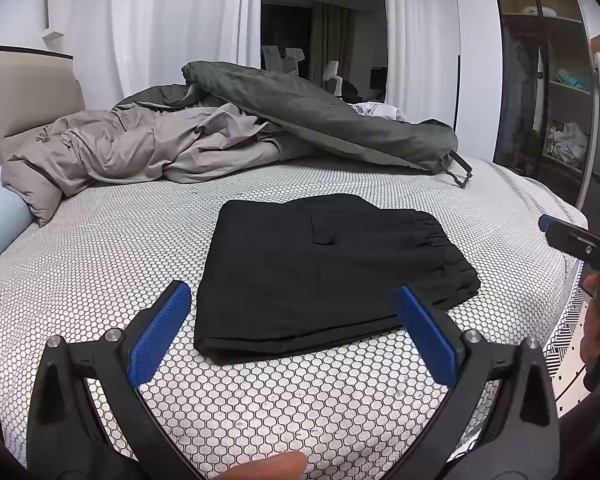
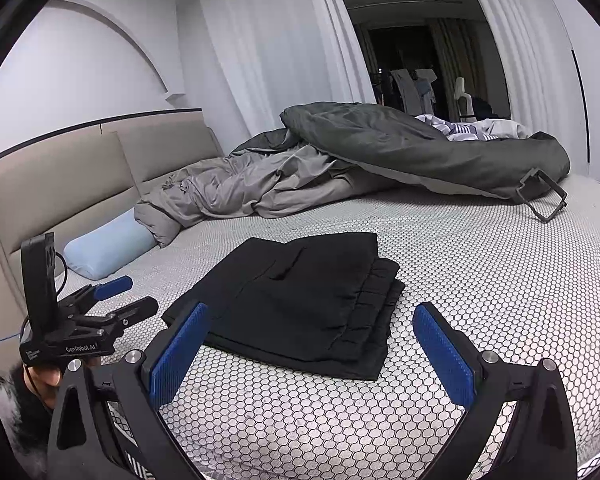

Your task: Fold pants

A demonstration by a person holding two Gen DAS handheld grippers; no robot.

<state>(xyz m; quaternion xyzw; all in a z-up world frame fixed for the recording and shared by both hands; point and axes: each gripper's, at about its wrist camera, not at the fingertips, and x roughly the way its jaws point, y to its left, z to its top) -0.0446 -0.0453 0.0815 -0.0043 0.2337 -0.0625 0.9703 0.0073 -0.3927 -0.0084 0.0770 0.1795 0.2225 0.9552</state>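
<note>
Left wrist view: the black folded cloth pants (image 1: 324,272) lie on the honeycomb-patterned bed sheet (image 1: 100,260), before the crumpled grey duvet (image 1: 148,144). Both the left gripper (image 1: 292,332) and right gripper (image 2: 312,344) gape empty; snagging an edge could undo the stack.

"GenRobot.AI" on left gripper (image 2: 138,296).

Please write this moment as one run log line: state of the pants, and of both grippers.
pants: folded, flat on bed | left gripper: open, empty, before pants | right gripper: open, empty, before pants | nothing held
</note>
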